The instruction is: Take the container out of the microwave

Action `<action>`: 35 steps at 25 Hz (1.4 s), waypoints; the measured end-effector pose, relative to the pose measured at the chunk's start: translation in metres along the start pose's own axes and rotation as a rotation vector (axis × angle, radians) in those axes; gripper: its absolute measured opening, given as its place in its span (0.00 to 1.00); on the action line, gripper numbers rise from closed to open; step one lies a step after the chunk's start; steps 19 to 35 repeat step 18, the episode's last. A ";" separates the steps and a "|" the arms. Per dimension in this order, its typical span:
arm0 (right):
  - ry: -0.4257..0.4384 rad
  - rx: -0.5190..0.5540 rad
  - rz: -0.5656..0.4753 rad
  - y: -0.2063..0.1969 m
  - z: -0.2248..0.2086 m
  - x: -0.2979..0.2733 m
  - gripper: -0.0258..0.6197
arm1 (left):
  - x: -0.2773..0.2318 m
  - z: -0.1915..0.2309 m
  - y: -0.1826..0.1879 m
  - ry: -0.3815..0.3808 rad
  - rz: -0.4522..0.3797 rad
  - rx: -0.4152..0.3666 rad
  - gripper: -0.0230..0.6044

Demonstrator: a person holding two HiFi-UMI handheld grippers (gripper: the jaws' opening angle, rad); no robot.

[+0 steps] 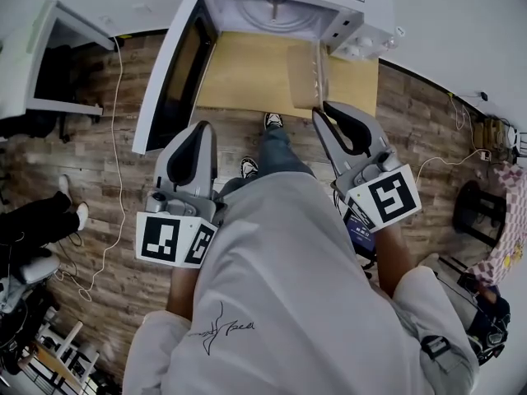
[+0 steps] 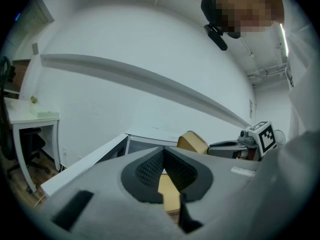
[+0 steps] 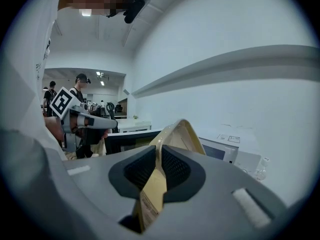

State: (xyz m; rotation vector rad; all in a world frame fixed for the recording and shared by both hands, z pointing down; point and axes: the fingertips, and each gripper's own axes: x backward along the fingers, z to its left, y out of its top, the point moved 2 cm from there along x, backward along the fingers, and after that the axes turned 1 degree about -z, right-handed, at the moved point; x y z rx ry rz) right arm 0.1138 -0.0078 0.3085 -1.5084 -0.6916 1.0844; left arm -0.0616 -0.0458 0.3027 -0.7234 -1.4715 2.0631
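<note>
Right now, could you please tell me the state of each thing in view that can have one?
Microwave door: swung open.
Container: outside the microwave, in front of its opening, pinched by its wall.
Right gripper: shut on the container.
Left gripper: shut, nothing between its jaws.

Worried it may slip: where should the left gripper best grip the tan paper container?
Probably the thin wall of the tan paper container on its left side, coming from the left: the right gripper clamps its near edge, leaving that side bare. The left gripper, now shut, must open first.
</note>
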 end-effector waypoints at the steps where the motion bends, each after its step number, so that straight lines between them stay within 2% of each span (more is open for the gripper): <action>1: 0.002 0.002 0.001 0.000 0.000 0.000 0.12 | -0.001 0.001 0.000 0.004 -0.001 0.000 0.03; 18: -0.006 0.049 0.050 -0.004 0.003 0.001 0.12 | -0.013 0.000 -0.008 -0.014 0.053 0.001 0.02; 35: -0.006 0.049 0.050 -0.004 0.003 0.001 0.12 | -0.013 0.000 -0.008 -0.014 0.053 0.001 0.02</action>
